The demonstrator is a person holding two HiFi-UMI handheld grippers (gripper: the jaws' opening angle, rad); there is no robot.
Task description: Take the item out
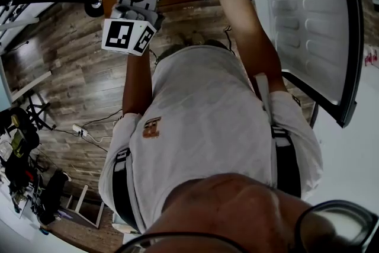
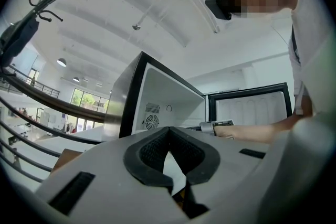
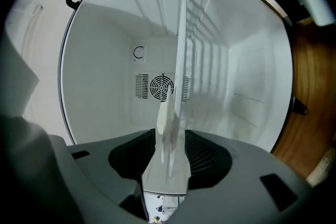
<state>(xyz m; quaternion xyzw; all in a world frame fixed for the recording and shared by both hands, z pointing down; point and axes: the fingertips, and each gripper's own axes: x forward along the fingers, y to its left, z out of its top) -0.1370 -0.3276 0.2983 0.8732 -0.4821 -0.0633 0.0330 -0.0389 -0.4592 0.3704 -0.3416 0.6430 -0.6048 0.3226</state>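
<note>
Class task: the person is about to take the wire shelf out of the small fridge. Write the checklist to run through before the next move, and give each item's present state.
1. Fridge door swung open: ok.
2. Right gripper at the fridge opening, tongs apart: ok.
3. Wire shelf edge-on between the right tongs: ok.
4. Right pads pressing on the shelf: not ok, no grip yet.
5. Left gripper outside the fridge, tongs together and empty: ok.
6. Shelf free to slide out: cannot tell.
</note>
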